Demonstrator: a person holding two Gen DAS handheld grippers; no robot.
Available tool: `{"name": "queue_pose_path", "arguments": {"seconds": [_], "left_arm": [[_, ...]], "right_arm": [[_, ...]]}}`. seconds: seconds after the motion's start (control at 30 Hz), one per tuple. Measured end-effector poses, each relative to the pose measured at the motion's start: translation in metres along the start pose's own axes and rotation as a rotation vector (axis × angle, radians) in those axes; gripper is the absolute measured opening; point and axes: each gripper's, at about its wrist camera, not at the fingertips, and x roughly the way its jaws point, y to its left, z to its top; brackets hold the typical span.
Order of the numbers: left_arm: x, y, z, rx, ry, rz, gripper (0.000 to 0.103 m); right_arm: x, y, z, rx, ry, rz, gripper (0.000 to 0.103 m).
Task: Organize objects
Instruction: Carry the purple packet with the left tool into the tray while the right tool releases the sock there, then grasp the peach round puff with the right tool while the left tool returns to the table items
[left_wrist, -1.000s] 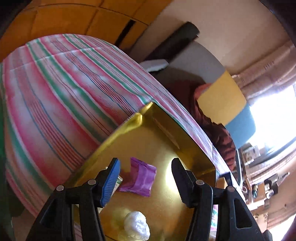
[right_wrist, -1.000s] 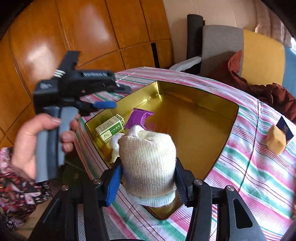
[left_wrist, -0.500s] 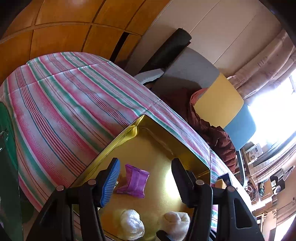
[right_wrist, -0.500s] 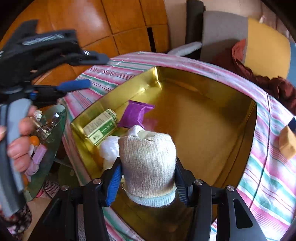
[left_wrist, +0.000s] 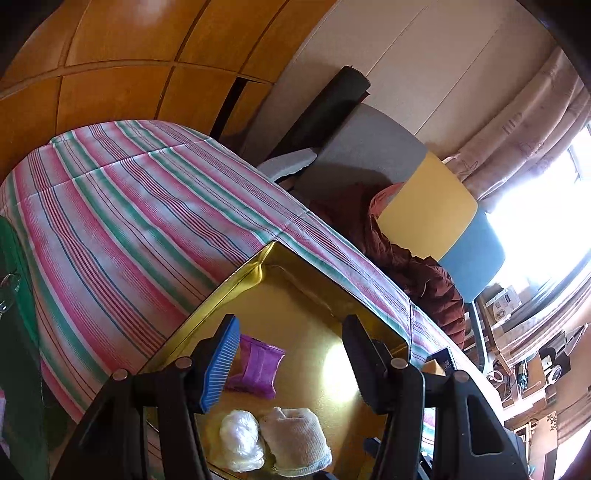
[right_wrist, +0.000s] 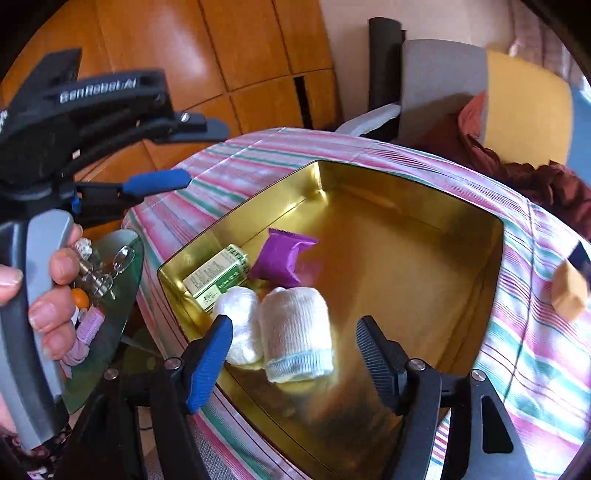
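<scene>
Releasing over the gold tin: right claw opening, pads clear of the rolled sock, which lies on the tin floor between the spreading jaws, touching neither, pressed up against a white plastic-wrapped bundle. Sitting farther in along the same wall: a green-and-white carton and a purple sachet. Hovering above the tin's near corner with nothing between its pads, left claw spread wide and empty, held in a hand at the left of the right-wrist view. Resting outside the tin on the striped surface, well apart from the others: a small tan object with a dark card (too blurred to name), likely the next thing to collect. Risks from here, as a judgement: catching the sock's loose cuff on a ribbed pad while backing out, dragging it onto the rim; clipping the tin wall with a lower finger if withdrawn too flat, shifting the tin on the cloth; bumping the two claws together, being close over the same corner; misjudging the grip on the blurred item at the cloth's sloping edge and nudging it off.
</scene>
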Motion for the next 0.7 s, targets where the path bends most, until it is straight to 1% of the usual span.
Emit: {"name": "queue_pose_path", "arguments": {"seconds": [0.2, 0.37, 0.53, 0.7], "left_arm": [[0.006, -0.011, -0.009, 0.024, 0.032, -0.006, 0.058], [0.012, -0.025, -0.022, 0.070, 0.064, -0.024, 0.058], [0.017, -0.050, -0.039, 0.158, 0.105, -0.092, 0.058], [0.022, -0.078, -0.063, 0.256, 0.152, -0.133, 0.058]], "right_arm": [[-0.015, -0.018, -0.002, 0.076, -0.029, -0.022, 0.072], [-0.028, -0.033, -0.005, 0.106, -0.058, -0.080, 0.073], [-0.044, -0.055, -0.012, 0.140, -0.077, -0.136, 0.072], [-0.061, -0.081, -0.027, 0.161, -0.081, -0.203, 0.072]]}}
